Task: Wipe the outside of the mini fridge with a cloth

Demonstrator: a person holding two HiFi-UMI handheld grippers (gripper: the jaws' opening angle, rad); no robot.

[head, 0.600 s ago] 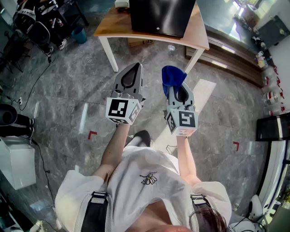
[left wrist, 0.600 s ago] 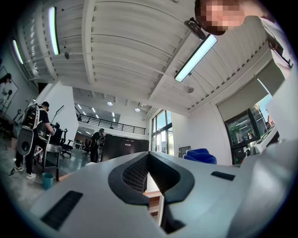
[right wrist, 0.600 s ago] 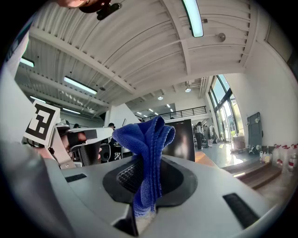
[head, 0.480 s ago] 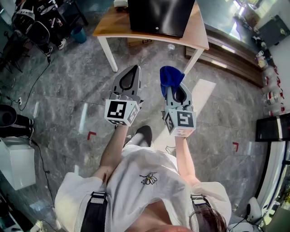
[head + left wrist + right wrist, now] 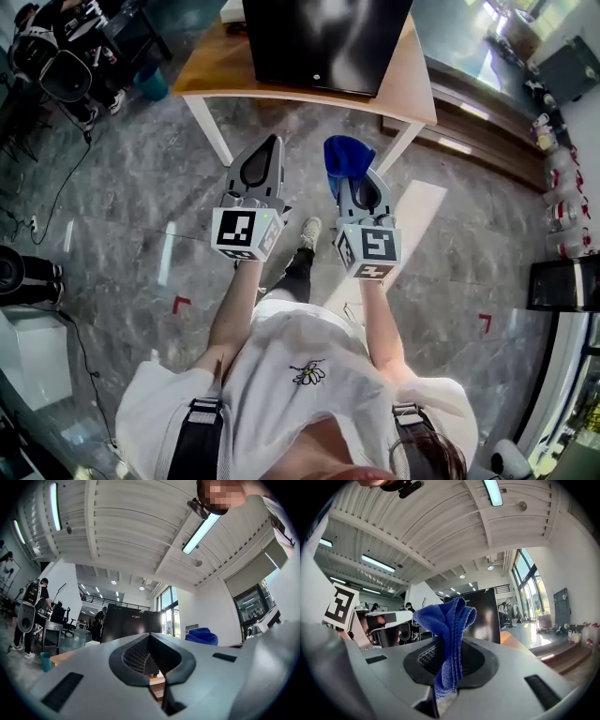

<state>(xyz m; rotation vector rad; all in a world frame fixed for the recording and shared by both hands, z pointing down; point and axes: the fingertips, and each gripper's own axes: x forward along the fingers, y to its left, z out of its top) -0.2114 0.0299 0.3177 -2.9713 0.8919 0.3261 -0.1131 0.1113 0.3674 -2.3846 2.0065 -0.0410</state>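
Right gripper point(image 5: 351, 180): jaws pinched tight on blue cloth point(image 5: 345, 153). The cloth's folds stand bunched above the tips, and a short tail hangs below the pinch.
Left gripper point(image 5: 270, 146): jaws drawn together, nothing between them.

Both are held out in front of the person, over the grey marble floor point(image 5: 112, 206) and short of the table.

Mini fridge point(image 5: 323, 39): a black box on the wooden table point(image 5: 415, 82), beyond both grippers and well apart from the cloth. Its dark glossy face is turned toward the person.

Progress, as judged:
- The cloth is gripped and ready.
- No wiping has begun, as nothing touches the fridge.
- The approach is left to do, then every outer face: front, sides, top.
- No streaks or damp marks can be made out on the front face.

Writing:
- The left gripper view shows a short pale brand word near the top of the fridge front, too small to read with confidence.
- The head view shows one small pale dot low on that face.
- Each gripper's cube carries black-and-white square markers, which are patterns rather than text.
- The person's shirt point(image 5: 309, 370) has a small bee motif, with no words legible.
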